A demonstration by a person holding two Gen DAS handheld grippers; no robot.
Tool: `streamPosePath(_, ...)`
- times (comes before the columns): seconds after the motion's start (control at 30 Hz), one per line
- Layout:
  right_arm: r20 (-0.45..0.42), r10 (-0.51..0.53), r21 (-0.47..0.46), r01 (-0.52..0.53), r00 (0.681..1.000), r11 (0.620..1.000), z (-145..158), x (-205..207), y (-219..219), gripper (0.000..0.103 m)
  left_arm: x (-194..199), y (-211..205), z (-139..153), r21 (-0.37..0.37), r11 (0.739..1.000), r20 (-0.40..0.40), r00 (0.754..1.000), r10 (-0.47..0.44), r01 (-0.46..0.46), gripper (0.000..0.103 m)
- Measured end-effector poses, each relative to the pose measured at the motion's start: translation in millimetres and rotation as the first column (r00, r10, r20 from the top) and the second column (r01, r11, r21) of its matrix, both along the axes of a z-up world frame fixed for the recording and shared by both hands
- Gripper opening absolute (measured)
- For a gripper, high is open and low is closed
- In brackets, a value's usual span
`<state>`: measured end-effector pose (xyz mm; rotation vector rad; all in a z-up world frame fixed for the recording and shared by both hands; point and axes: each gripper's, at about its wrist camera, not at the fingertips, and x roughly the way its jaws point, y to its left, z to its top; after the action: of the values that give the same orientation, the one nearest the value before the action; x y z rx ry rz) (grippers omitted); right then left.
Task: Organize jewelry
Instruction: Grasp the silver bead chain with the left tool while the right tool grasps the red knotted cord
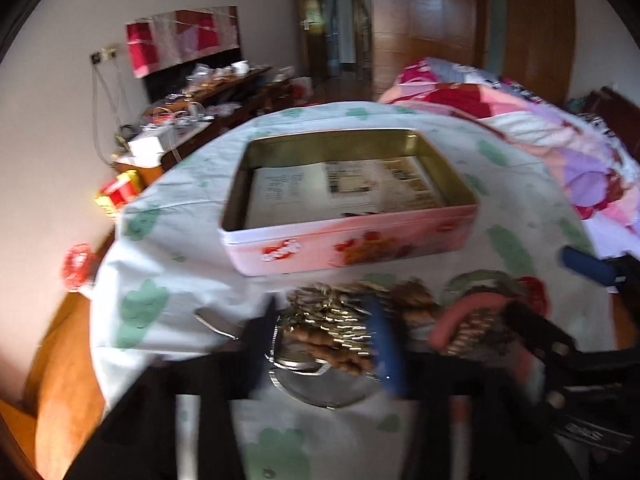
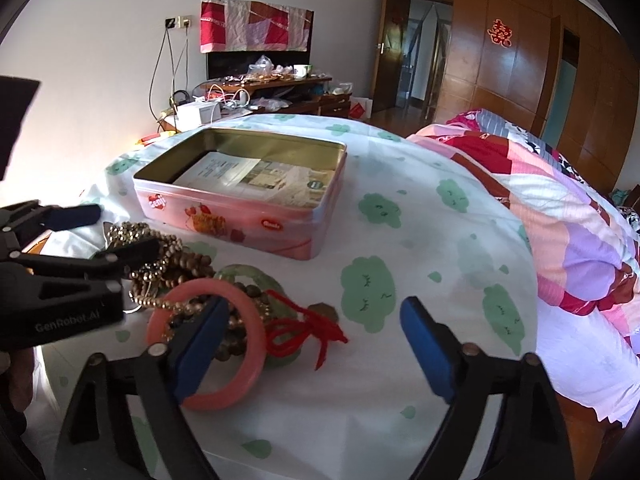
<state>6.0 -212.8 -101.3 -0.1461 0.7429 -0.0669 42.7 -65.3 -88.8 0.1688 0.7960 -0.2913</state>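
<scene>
An open pink tin [image 2: 240, 228] with a paper leaflet inside stands on the cloud-print sheet. In front of it lies a heap of jewelry: gold and brown bead strands [image 2: 168, 264], a pink bangle [image 2: 200, 287], a green bangle [image 2: 256, 276] and a red cord [image 2: 316, 332]. My left gripper [image 2: 128, 229] comes in from the left, and its jaws stand narrow with the bead strands [image 1: 332, 332] clamped between them; that view is blurred. My right gripper [image 2: 314, 346] is open, one finger over the pink bangle, the red cord between its fingers and untouched. The tin [image 1: 352, 248] stands just beyond the heap.
A silvery round thing [image 1: 320, 384] lies under the beads. The white sheet [image 2: 400, 240] covers a rounded surface. A pink patchwork quilt [image 2: 560, 220] lies to the right. A cluttered desk [image 2: 260, 88] stands behind, and wooden floor [image 1: 60, 360] shows off the left edge.
</scene>
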Motion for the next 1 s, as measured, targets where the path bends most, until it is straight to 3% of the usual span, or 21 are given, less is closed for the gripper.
streamPosePath(0.1, -0.016, 0.018, 0.024, -0.017, 1.000, 1.000, -3.0, 0.5, -0.2, 0.071, -3.9, 2.8, 4.3, -0.016, 1.000, 0.000, 1.000, -0.015, 0.015, 0.005)
streamPosePath(0.2, -0.022, 0.038, 0.019, -0.037, 0.999, 0.999, -4.8, 0.0, 3.6, 0.056, -6.3, 9.0, 8.3, -0.031, 0.999, 0.003, 1.000, -0.017, 0.017, 0.003)
streamPosePath(0.27, -0.039, 0.053, 0.023, -0.052, 0.998, 0.998, -7.6, 1.6, 4.7, 0.033, -8.6, 13.4, 12.4, -0.037, 0.999, 0.012, 1.000, -0.014, 0.014, 0.003)
streamPosePath(0.37, -0.044, 0.062, 0.038, -0.060, 0.997, 0.997, -8.9, 1.7, 4.2, 0.020, -12.8, 21.9, 24.1, -0.057, 0.998, 0.036, 0.999, -0.010, 0.013, 0.000)
streamPosePath(0.5, -0.033, 0.059, 0.052, -0.057, 0.998, 0.997, -6.7, 0.8, 1.8, 0.018, -20.2, 29.6, 41.2, -0.070, 0.997, 0.084, 0.996, -0.015, 0.021, 0.000)
streamPosePath(0.63, -0.027, 0.058, 0.057, -0.057, 0.998, 0.997, -3.4, 1.0, 0.5, 0.018, -21.9, 32.2, 42.0, -0.076, 0.997, 0.077, 0.997, -0.010, 0.016, 0.000)
streamPosePath(0.73, -0.028, 0.060, 0.053, -0.058, 0.998, 0.997, -2.7, 1.5, 0.9, 0.018, -16.2, 25.0, 31.0, -0.022, 1.000, 0.043, 0.999, 0.004, -0.003, 0.000)
streamPosePath(0.77, -0.031, 0.059, 0.052, -0.057, 0.998, 0.997, -3.3, 1.7, 0.7, 0.018, -14.1, 23.6, 25.5, -0.009, 1.000, 0.035, 0.999, 0.007, -0.007, 0.004)
streamPosePath(0.83, -0.038, 0.057, 0.054, -0.055, 0.998, 0.997, -4.5, 2.2, -0.1, 0.018, -9.2, 20.1, 16.9, 0.009, 1.000, 0.007, 1.000, 0.024, -0.024, 0.022)
streamPosePath(0.9, -0.038, 0.054, 0.058, -0.052, 0.998, 0.997, -3.6, 2.5, -1.7, 0.018, -10.5, 19.3, 13.9, 0.013, 0.999, 0.030, 0.999, 0.039, -0.040, 0.069)
streamPosePath(0.93, -0.037, 0.053, 0.065, -0.050, 0.998, 0.997, -2.8, 2.3, -3.2, 0.019, -12.1, 19.4, 12.5, 0.020, 0.998, 0.051, 0.997, 0.050, -0.051, 0.074)
streamPosePath(1.0, -0.042, 0.049, 0.089, -0.046, 0.998, 0.995, -2.4, 3.1, -7.4, 0.021, -14.2, 18.4, 11.6, 0.018, 0.999, 0.065, 0.997, 0.033, -0.034, 0.075)
